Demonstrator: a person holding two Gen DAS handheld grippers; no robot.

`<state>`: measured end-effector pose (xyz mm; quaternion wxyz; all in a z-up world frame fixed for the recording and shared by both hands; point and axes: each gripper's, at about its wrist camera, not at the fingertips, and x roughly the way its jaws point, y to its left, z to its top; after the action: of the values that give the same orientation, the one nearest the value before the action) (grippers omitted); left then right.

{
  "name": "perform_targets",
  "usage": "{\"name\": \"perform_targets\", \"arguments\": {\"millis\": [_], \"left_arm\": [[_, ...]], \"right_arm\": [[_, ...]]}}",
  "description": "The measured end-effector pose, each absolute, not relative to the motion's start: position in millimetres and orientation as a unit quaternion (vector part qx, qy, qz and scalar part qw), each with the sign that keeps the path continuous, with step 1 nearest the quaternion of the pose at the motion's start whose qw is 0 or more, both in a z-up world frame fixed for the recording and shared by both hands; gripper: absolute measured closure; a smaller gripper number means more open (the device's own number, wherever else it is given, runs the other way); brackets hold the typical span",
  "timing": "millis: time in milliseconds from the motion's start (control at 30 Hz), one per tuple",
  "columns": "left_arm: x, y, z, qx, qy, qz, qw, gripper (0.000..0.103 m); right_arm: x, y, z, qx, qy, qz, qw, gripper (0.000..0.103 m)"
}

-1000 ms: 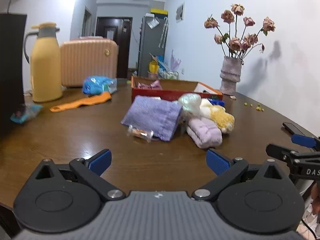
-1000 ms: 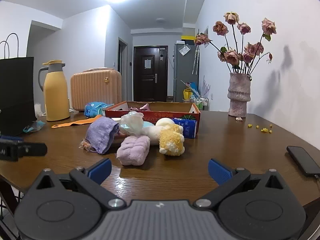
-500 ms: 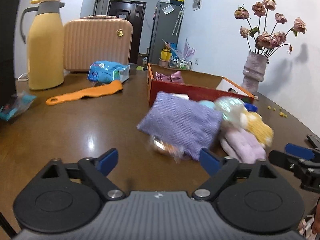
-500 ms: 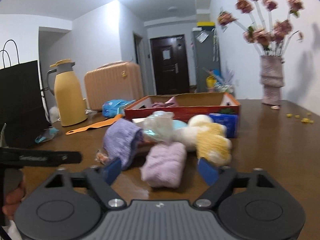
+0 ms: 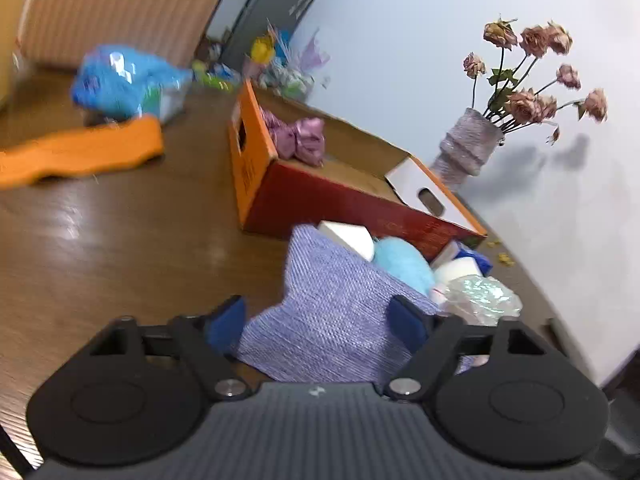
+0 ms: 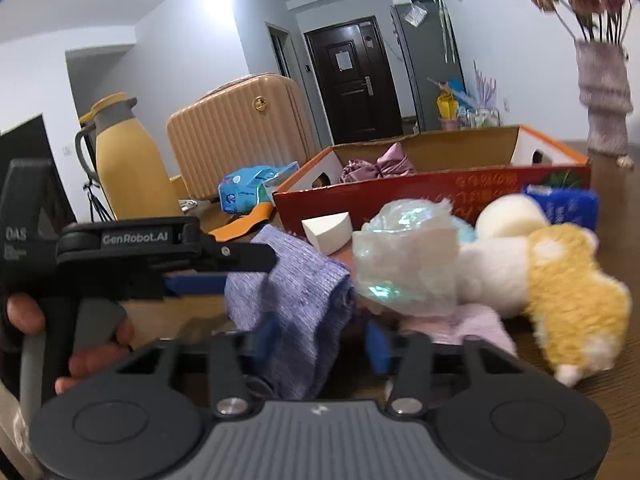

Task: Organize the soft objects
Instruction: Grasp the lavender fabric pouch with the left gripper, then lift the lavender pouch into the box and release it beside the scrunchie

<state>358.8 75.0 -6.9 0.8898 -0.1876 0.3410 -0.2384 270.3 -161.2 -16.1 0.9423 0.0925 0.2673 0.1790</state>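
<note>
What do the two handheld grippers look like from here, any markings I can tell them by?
Both are matte black, with two round discs either side of a ribbed grey centre plate, silver pivot bolts and blue pads on the fingertips. That holds for the left gripper and the right gripper. In the right wrist view the left one's side reads "GenRobot.AI" in white lettering. A bare hand wraps its grey handle; no sleeve or cable shows.

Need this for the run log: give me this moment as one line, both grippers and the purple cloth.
left gripper: closing around purple knit cloth | right gripper: closing on same cloth | grip: unconfirmed | cardboard box: holds pink bow
</note>
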Motion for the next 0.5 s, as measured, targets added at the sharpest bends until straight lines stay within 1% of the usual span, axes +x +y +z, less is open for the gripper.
{"name": "perform_targets", "arguments": {"millis": [33, 67, 133, 333, 433, 500], "left_arm": [[360.0, 75.2, -8.3, -0.189, 0.343, -0.247, 0.886, 0.067], [359.0, 74.7, -8.0, -0.187, 0.342, -0.249, 0.887, 0.067], [353.0, 73.7, -2.4, -0.18, 0.33, -0.245, 0.894, 0.074], [298.3, 64.8, 49.2, -0.146, 0.262, -0.234, 0.925, 0.075], [260.0, 52.7, 56.3, -0.132, 0.25, -0.221, 0.933, 0.074], [234.7, 39.9, 46.5, -0.126, 0.264, -0.211, 0.933, 0.074]], "right_arm": [[271.5, -160.0, -17.7, 0.095, 0.266, 0.18, 0.942, 0.089], [271.5, -158.2, -18.2, 0.093, 0.265, 0.18, 0.943, 0.093], [268.9, -155.8, -15.8, 0.085, 0.255, 0.189, 0.944, 0.096], [237.6, -161.5, 17.2, 0.061, 0.193, 0.222, 0.954, 0.097], [216.0, -182.3, 31.3, 0.081, 0.2, 0.26, 0.941, 0.096], [201.4, -198.6, 30.7, 0.085, 0.219, 0.267, 0.935, 0.095]]}}
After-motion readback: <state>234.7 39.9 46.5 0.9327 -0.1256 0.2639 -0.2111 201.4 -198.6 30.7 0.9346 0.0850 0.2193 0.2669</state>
